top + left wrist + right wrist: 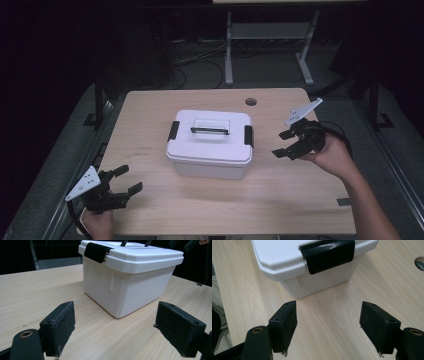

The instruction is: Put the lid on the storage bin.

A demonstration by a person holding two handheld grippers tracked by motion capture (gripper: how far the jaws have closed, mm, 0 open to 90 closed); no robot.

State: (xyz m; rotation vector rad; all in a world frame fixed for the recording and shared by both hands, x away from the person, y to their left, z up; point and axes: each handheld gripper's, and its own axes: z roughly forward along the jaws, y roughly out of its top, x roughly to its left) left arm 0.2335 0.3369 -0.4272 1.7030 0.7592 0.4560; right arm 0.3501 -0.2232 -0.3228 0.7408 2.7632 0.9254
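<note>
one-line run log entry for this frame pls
left gripper: open, clear of box | right gripper: open, fingers toward right latch | white box: lid on, both latches down, mid-table

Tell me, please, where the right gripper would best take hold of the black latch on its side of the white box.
Probably by the lower edge of the black latch, coming in level from the box's right side. That flap hangs over the lid rim of the white box and faces the open right gripper, so its free bottom edge looks easiest to catch.
</note>
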